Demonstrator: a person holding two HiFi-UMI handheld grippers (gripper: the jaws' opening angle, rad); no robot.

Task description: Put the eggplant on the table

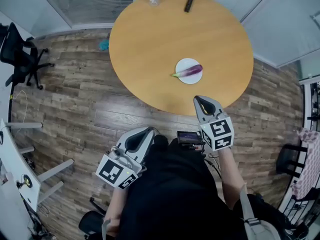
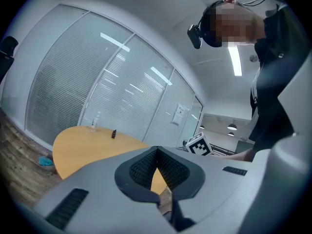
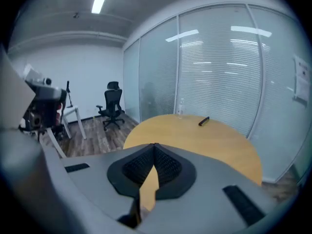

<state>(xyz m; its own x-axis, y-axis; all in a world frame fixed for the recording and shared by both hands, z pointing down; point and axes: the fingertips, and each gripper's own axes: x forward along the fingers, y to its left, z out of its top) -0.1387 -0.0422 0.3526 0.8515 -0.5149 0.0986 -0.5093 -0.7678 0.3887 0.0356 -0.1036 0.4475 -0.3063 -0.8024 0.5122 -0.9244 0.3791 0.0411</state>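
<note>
Your left gripper (image 1: 149, 131) and right gripper (image 1: 199, 100): jaws closed, nothing held. Eggplant (image 1: 189, 71) lies on plate (image 1: 183, 64) on table (image 1: 150, 44), out of sight in both gripper views.

L gripper (image 1: 146, 132) held low near level, jaws together, R gripper (image 1: 201, 102) out front, tilted down, jaws together

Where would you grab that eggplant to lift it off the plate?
Probably the purple middle of the eggplant, coming down from above with the jaws across its width. It lies on its side on the plate, so a mid-length grip should stay balanced.
</note>
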